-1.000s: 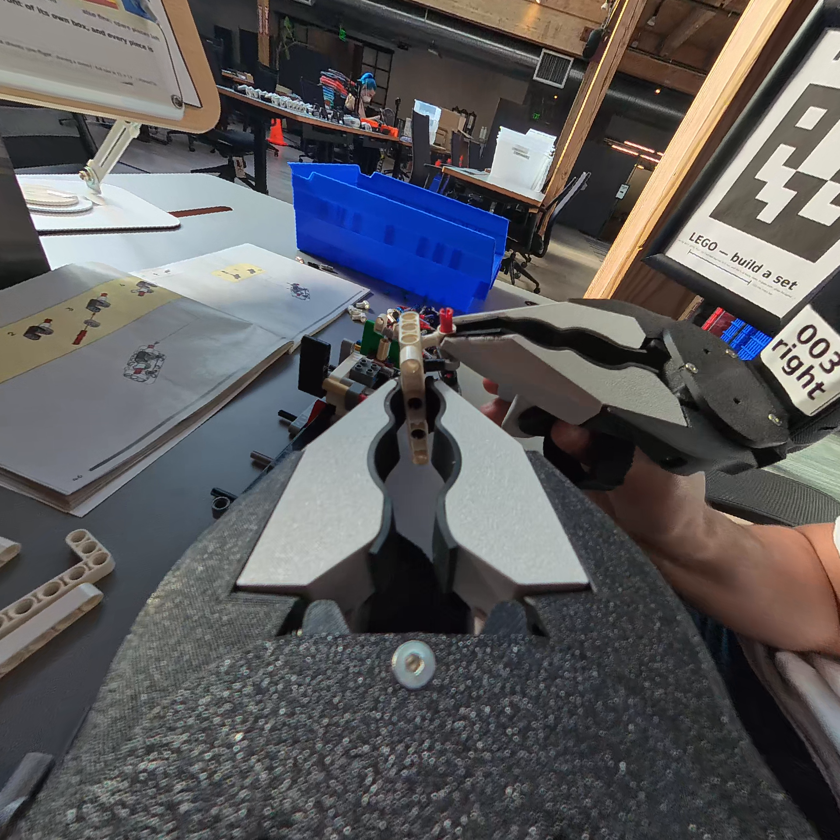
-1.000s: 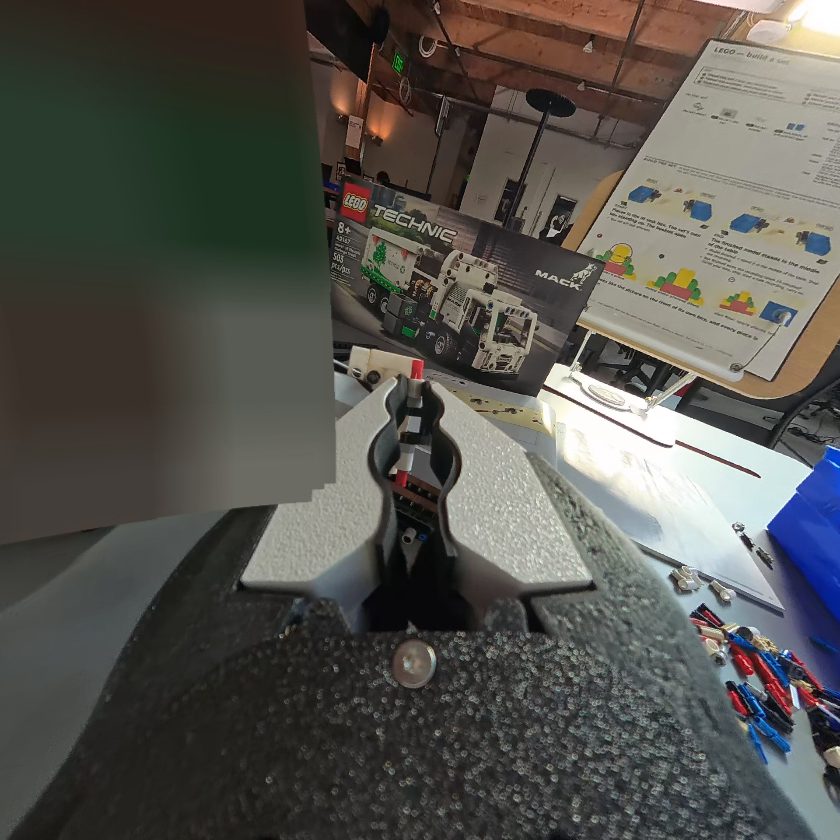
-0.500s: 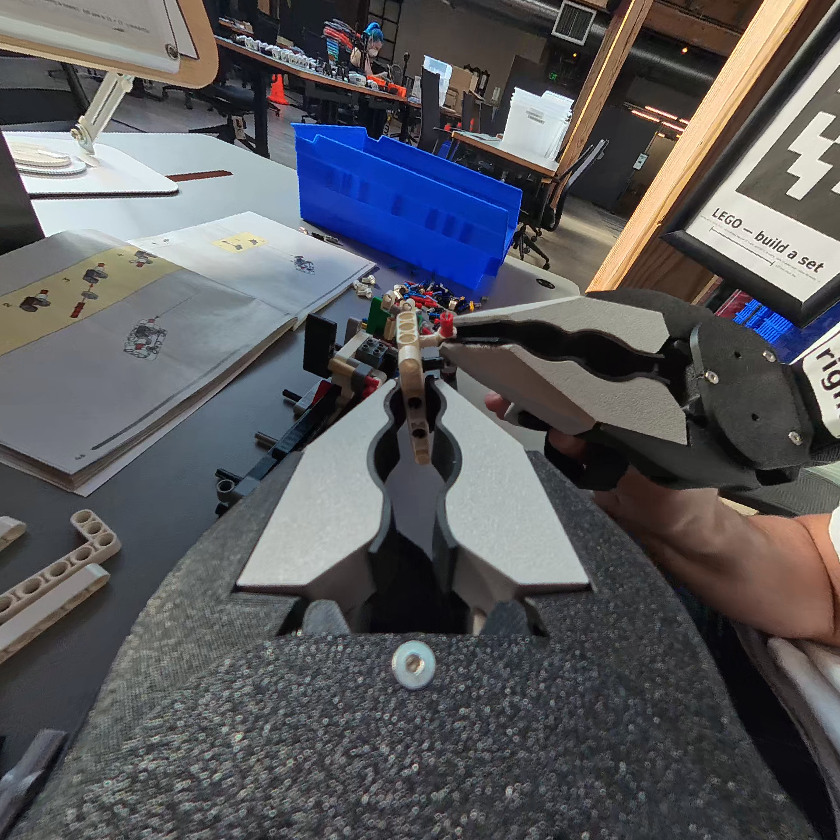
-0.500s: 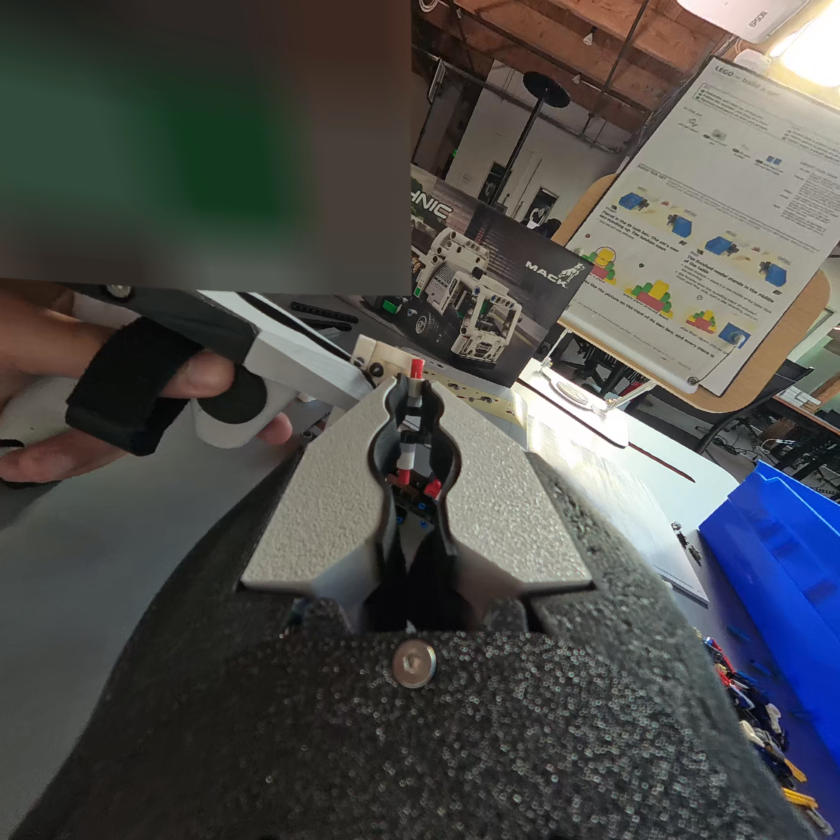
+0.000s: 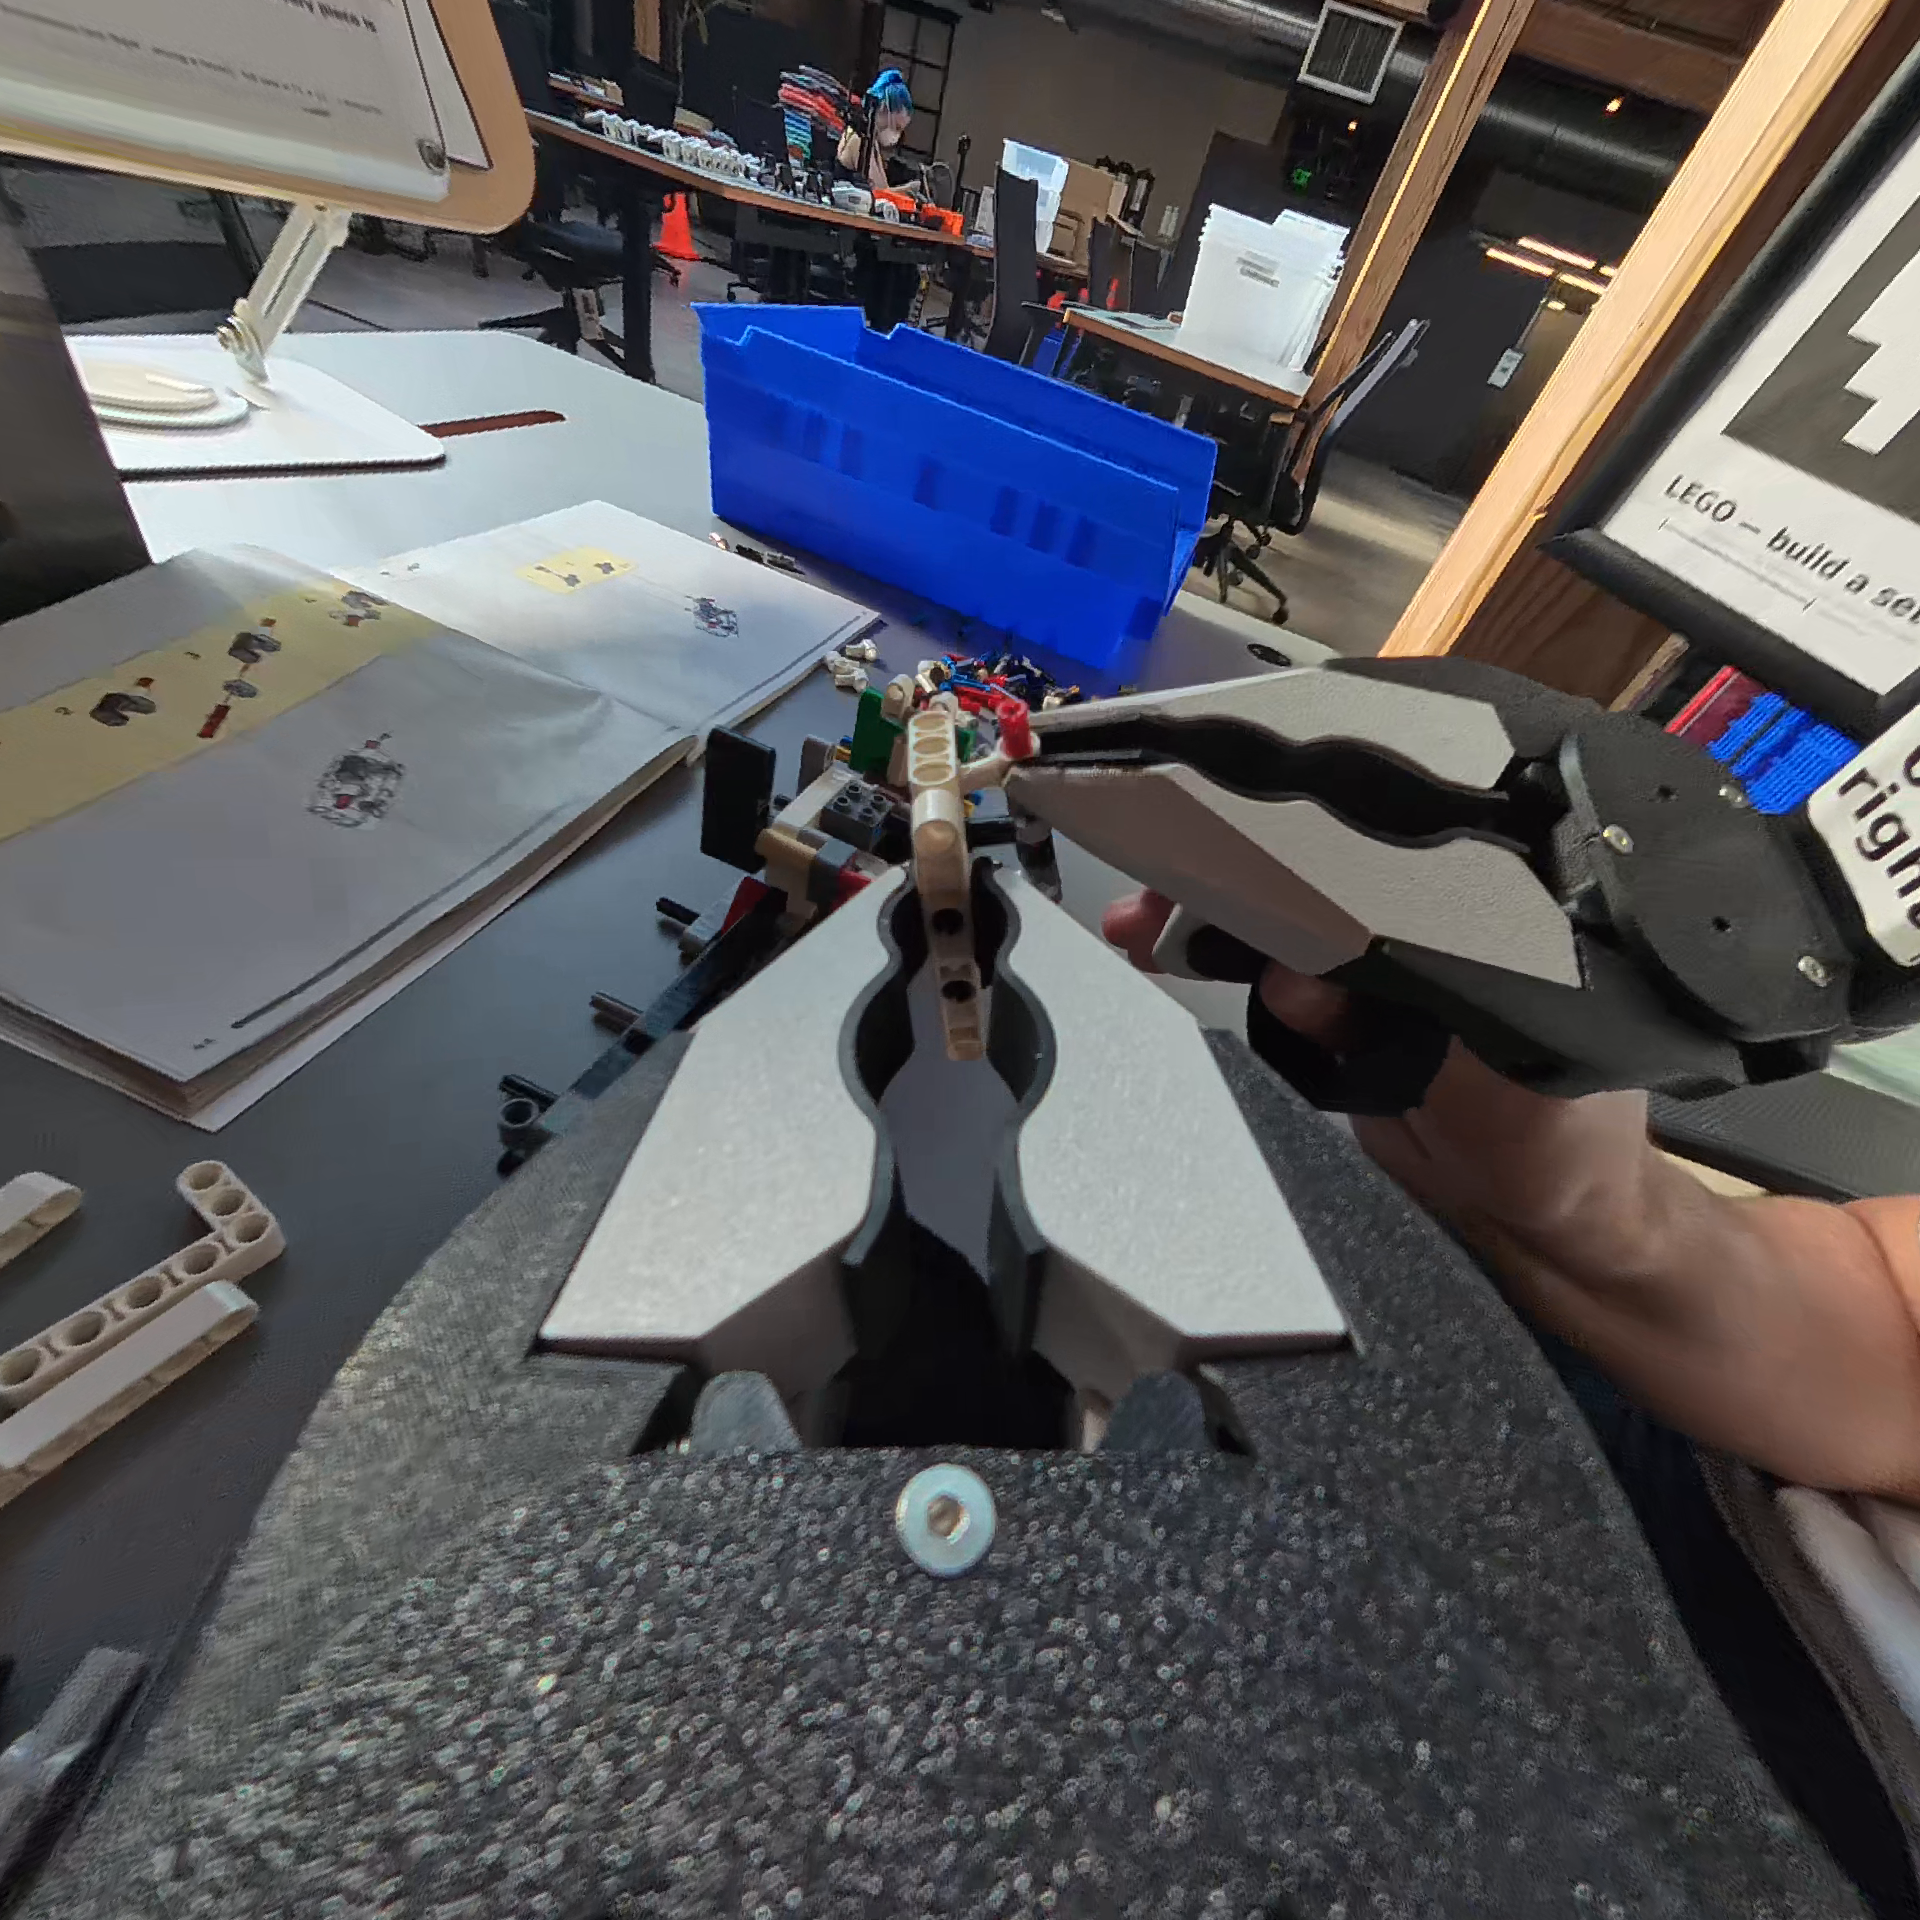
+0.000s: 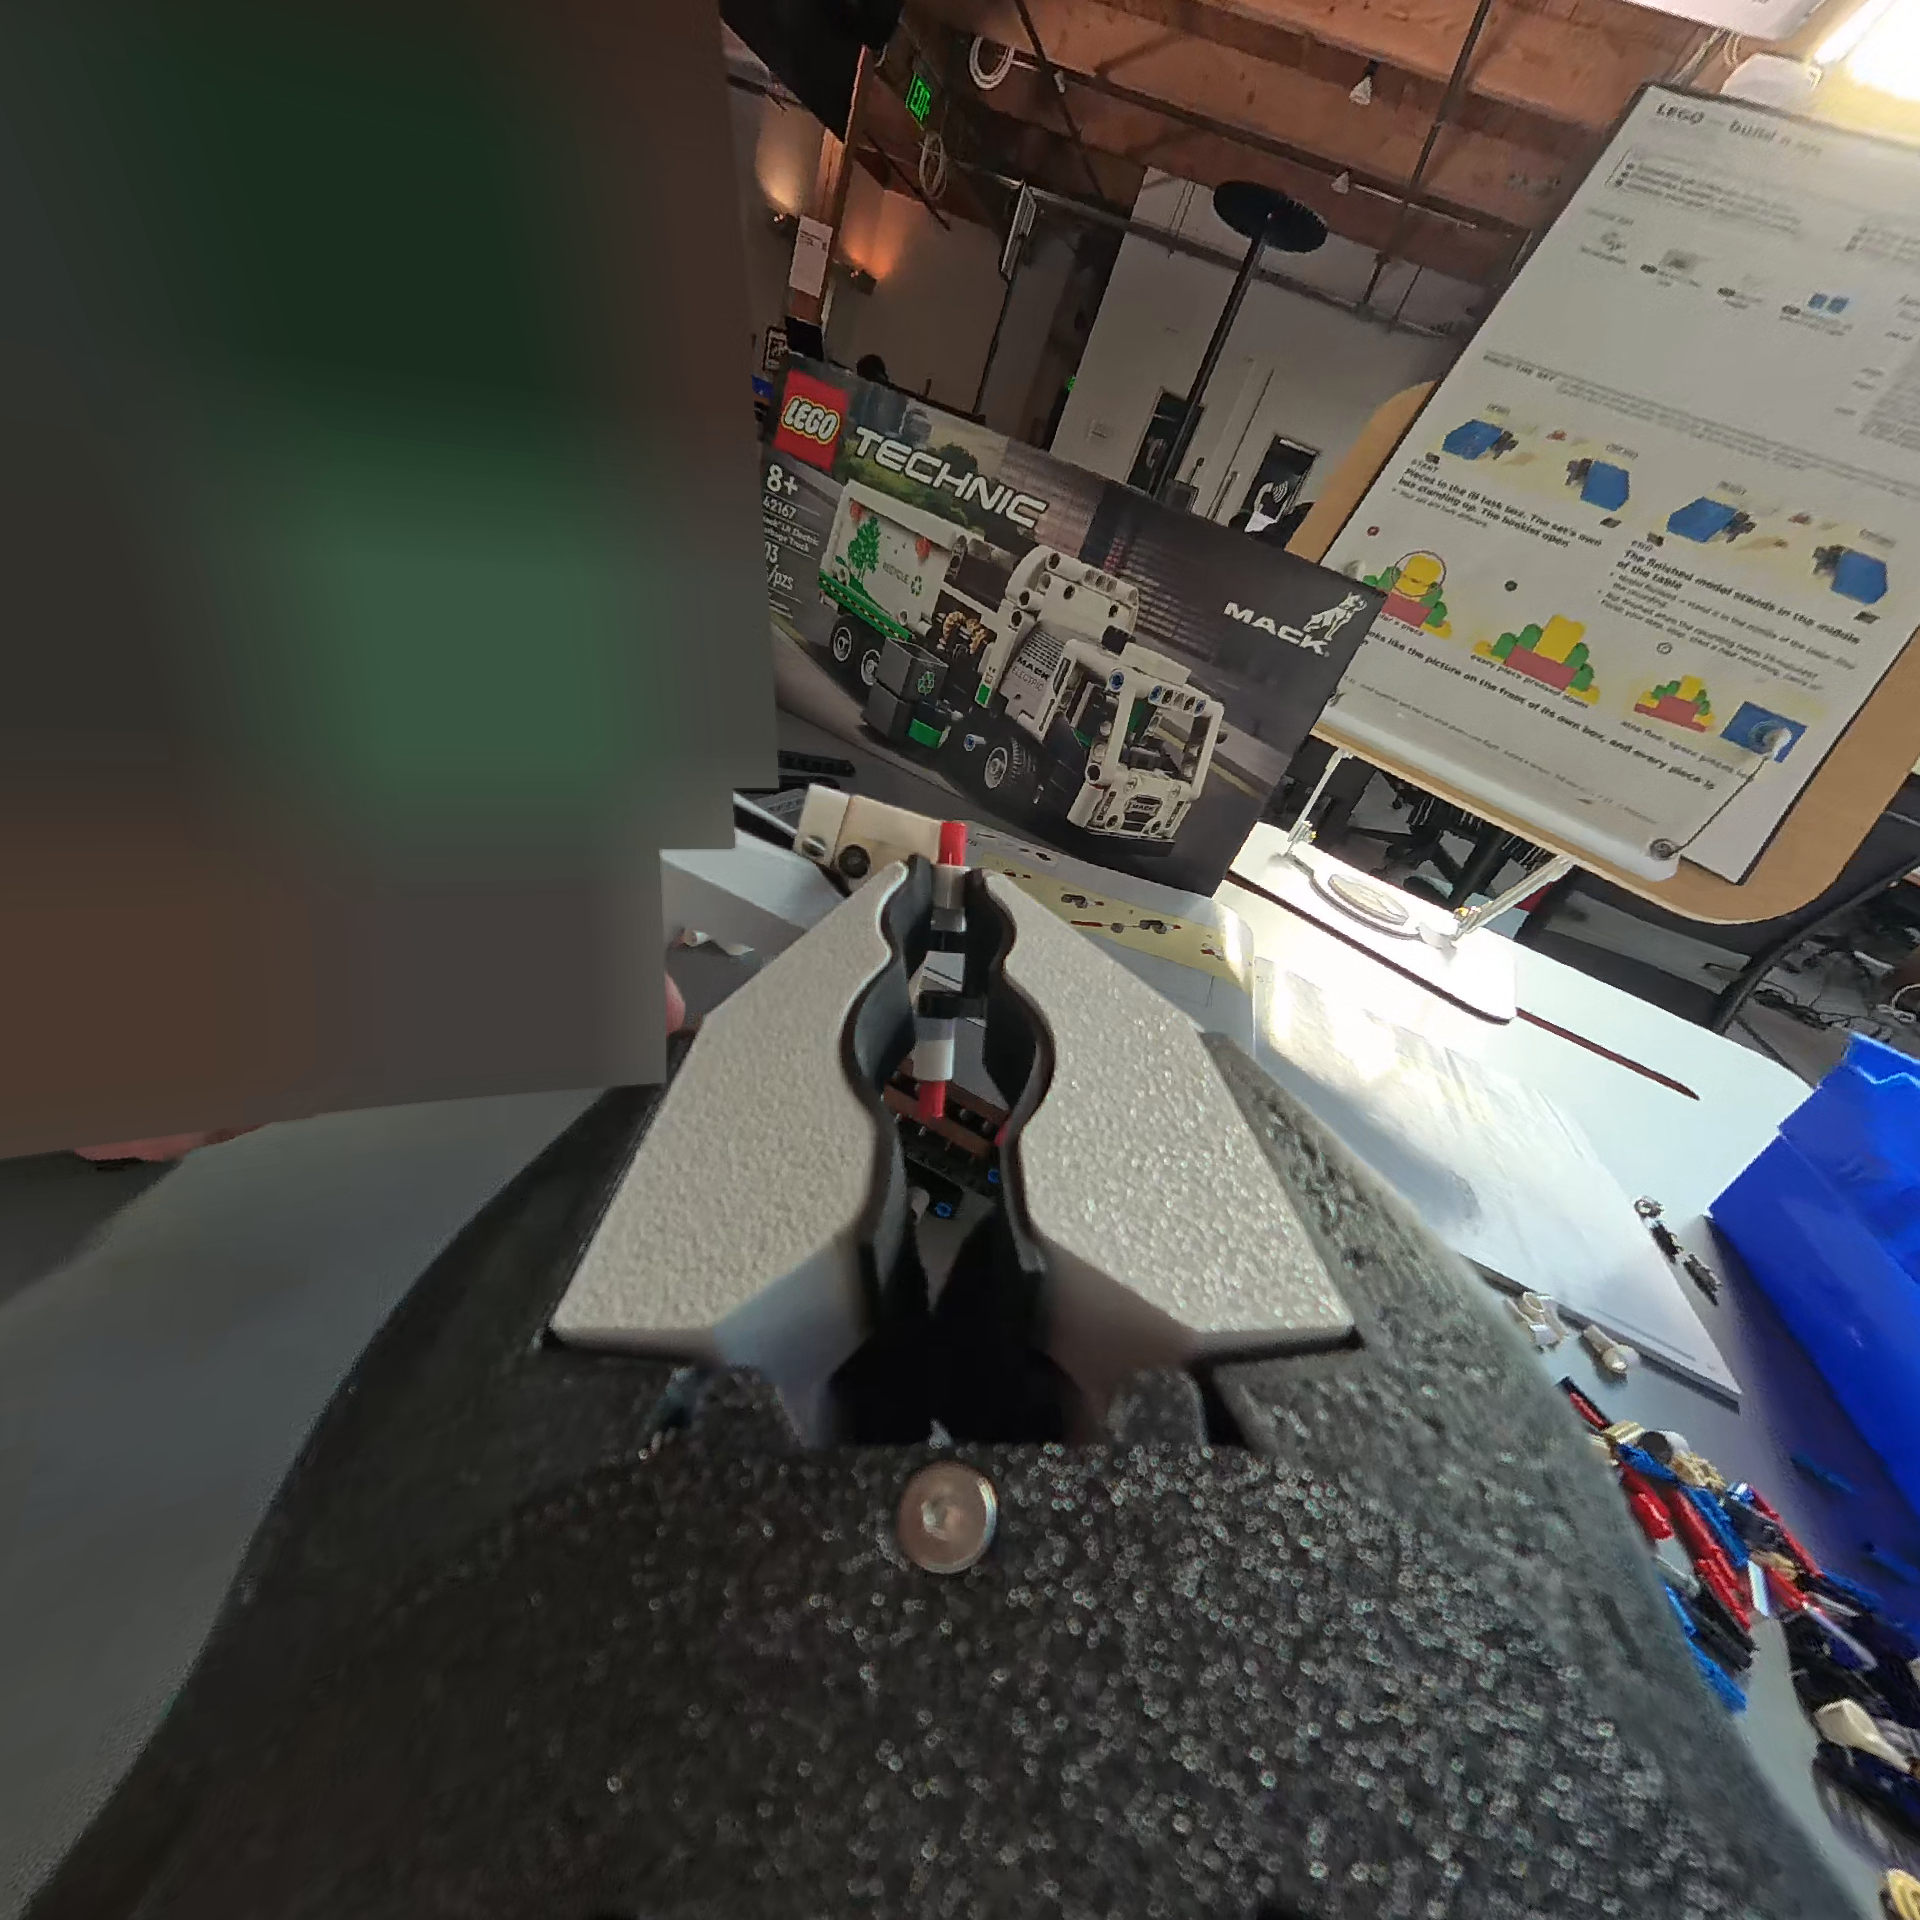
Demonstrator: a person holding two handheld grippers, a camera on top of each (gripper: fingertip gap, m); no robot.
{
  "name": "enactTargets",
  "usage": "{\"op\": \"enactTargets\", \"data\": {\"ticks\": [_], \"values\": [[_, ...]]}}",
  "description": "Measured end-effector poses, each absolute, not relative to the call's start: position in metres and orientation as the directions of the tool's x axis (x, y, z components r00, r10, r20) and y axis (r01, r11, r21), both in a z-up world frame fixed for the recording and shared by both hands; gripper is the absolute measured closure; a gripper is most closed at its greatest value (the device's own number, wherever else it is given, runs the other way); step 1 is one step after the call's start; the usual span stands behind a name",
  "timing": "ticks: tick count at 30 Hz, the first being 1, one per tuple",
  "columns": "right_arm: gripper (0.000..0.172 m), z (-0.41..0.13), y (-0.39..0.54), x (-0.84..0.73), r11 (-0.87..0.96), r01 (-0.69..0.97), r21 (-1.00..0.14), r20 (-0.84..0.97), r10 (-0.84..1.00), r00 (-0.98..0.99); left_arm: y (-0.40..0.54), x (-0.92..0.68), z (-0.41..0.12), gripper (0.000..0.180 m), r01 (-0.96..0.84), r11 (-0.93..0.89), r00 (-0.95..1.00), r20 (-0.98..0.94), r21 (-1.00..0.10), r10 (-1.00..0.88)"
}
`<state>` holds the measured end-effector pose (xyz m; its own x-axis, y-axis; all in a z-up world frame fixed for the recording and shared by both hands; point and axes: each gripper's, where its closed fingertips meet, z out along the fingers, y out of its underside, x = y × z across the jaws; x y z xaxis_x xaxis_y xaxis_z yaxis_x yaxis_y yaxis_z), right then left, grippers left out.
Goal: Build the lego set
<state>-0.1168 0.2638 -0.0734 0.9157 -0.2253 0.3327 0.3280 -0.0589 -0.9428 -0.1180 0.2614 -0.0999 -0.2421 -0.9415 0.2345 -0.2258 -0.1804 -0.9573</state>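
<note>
Between the left gripper's [image 5: 943, 914] 2 fingers a tan beam [image 5: 940, 831] is sitting pinched, tip jutting forward above the dark worktop [image 5: 343, 1143]. Beside it, the right gripper [image 6: 948, 883] is clamping a red axle assembly [image 6: 940, 997].

Your right gripper [image 6: 951, 883] clamps a thin red axle with white and grey bushes [image 6: 940, 1023] | printed truck-picture box [image 6: 1039, 613] beyond | blue plastic bin [image 6: 1839, 1195] right.

Hand on the left gripper [image 5: 948, 904] gone behind the blur patch in the right wrist view, toy set box [image 6: 1049, 623] fully visible again, right gripper [image 5: 1023, 740] tilted slightly higher.
</note>
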Motion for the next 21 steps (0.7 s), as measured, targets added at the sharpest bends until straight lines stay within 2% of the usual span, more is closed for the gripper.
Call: {"op": "enactTargets", "data": {"ticks": [4,9,15,21], "values": [[0.167,-0.078,0.267,-0.116,-0.102,0.468,-0.878,0.479,-0.212,0.852,0.262,-0.118,-0.101,0.174,-0.274,-0.351,-0.309,0.427,-0.896,-0.85],[0.167,-0.087,0.262,-0.112,-0.136,0.573,-0.808,0.588,-0.145,0.795,0.257,-0.117,-0.107,0.174,-0.337,-0.356,-0.338,0.465,-0.872,-0.818],[0.167,-0.093,0.259,-0.113,-0.165,0.66,-0.733,0.679,-0.122,0.724,0.258,-0.115,-0.118,0.174,-0.343,-0.128,-0.296,0.236,-0.931,-0.926],[0.167,-0.096,0.258,-0.112,-0.181,0.702,-0.689,0.724,-0.12,0.679,0.259,-0.116,-0.121,0.174,-0.357,-0.028,-0.298,0.142,-0.934,-0.944]]}}
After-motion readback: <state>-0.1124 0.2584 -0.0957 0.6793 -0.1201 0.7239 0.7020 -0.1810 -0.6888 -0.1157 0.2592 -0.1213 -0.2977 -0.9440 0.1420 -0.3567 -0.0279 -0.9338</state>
